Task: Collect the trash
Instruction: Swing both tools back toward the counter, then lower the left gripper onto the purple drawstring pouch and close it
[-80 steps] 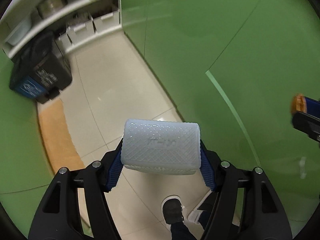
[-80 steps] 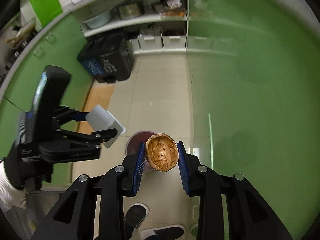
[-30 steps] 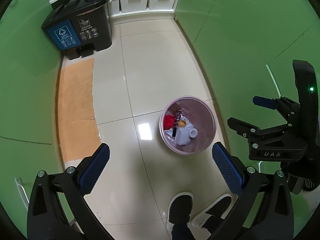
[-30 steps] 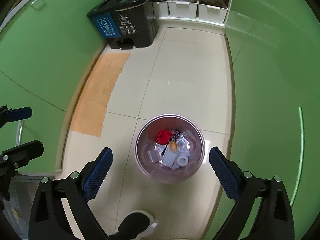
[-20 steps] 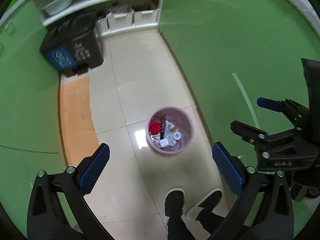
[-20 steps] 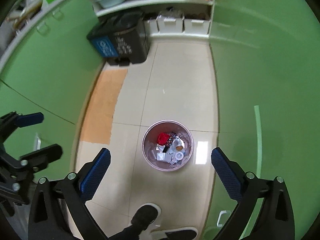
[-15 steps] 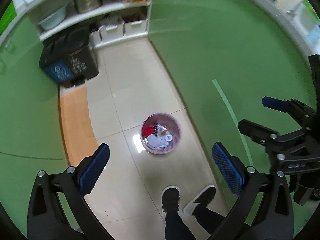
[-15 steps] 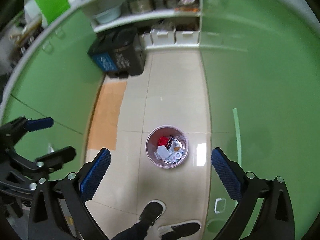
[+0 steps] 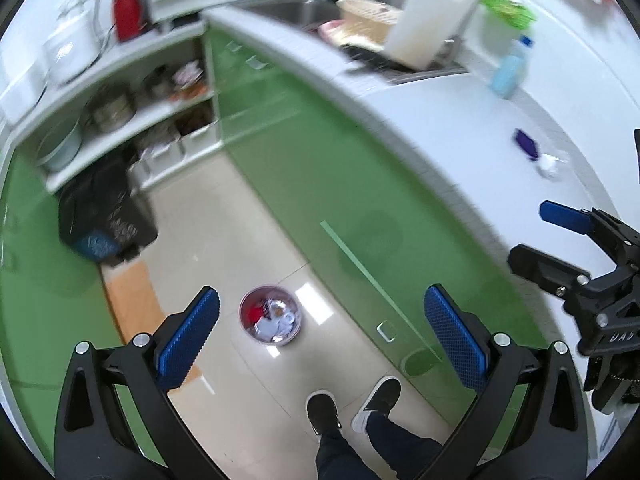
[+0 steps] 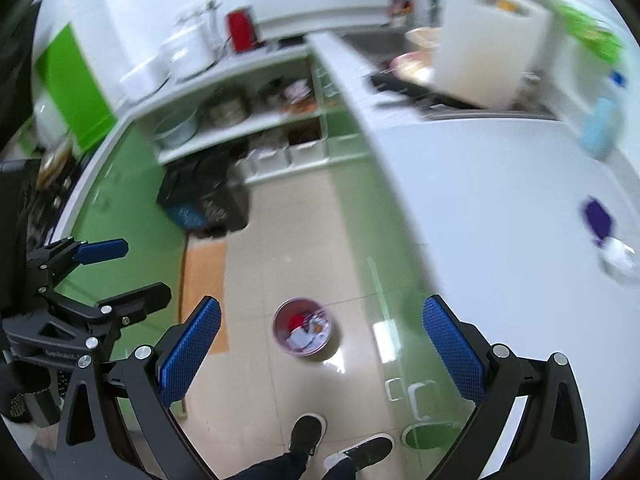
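Note:
A small pink trash bin (image 9: 269,320) (image 10: 305,331) stands on the tiled floor far below, holding red, white and brown trash. My left gripper (image 9: 322,336) hangs high above it, open and empty. My right gripper (image 10: 322,346) is open and empty too, at about the same height. Each gripper shows in the other's view: the right gripper (image 9: 568,236) at the right edge, the left gripper (image 10: 100,276) at the left. On the white counter (image 9: 460,120) lie a purple wrapper (image 9: 526,148) (image 10: 597,218) and a white crumpled piece (image 9: 550,167) (image 10: 618,258).
Green cabinet fronts (image 9: 320,152) line both sides of the floor. A black bin with a blue label (image 9: 100,220) (image 10: 204,196) stands by open shelves. A blue bottle (image 9: 508,68), white cutting board (image 9: 432,24) and sink are on the counter. The person's shoes (image 9: 352,404) are below.
Both grippers let go of the white container and the brown crumpled ball, which now lie in the pink bin. Both have since risen and tilted up, bringing the counter into view.

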Demonstrator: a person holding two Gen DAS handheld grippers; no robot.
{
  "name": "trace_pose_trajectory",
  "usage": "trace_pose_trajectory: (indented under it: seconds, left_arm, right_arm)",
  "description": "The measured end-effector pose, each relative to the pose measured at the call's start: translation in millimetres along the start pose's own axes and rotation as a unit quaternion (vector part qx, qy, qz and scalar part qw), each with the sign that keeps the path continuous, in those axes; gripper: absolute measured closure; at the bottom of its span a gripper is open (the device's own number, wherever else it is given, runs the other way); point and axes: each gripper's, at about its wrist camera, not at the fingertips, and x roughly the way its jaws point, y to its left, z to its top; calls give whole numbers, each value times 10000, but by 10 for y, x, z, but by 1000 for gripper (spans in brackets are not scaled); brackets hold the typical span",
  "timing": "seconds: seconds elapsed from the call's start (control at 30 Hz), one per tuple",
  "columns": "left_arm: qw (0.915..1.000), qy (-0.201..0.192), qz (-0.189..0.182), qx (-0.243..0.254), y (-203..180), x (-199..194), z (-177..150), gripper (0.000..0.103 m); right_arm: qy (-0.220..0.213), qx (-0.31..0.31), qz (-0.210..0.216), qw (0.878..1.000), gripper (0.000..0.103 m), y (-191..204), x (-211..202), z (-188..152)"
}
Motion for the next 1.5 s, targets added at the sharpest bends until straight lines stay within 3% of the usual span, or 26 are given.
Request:
trace_pose_trajectory:
  seconds: [0.2,0.37,0.6,0.83,1.17,1.5]
  left_arm:
    - [9970,-71,-400,664,-723,-26,305,3]
    - [9895,-107,-811,1194,-1426,121,640,3]
    - [9783,-51,-1197,1692,-2340,545,1238,3]
    - [9719,101,-1225,2009,-3215,1183,1851,3]
    - [9744,545,-1036,1918,-3821,2100,2306,3]
    - [9751,1178,-790,1706,-3997,2687,2438,3]
  right_arm:
    - [-322,688,-532,9957,6,-729,-519,-176]
    - [-415,1141,-879,9887,6,-1267,-748,-358]
    - [-446,1683,-1187,9775,6,-2076,-1016,-596]
    - [-436,2023,-1312,9695,6,-2710,-1100,-719]
    - [-350,2253,-1325,9646,6,-3319,-1047,-788]
    - [-183,2406,-1188,9632,6,-3631,-896,-839]
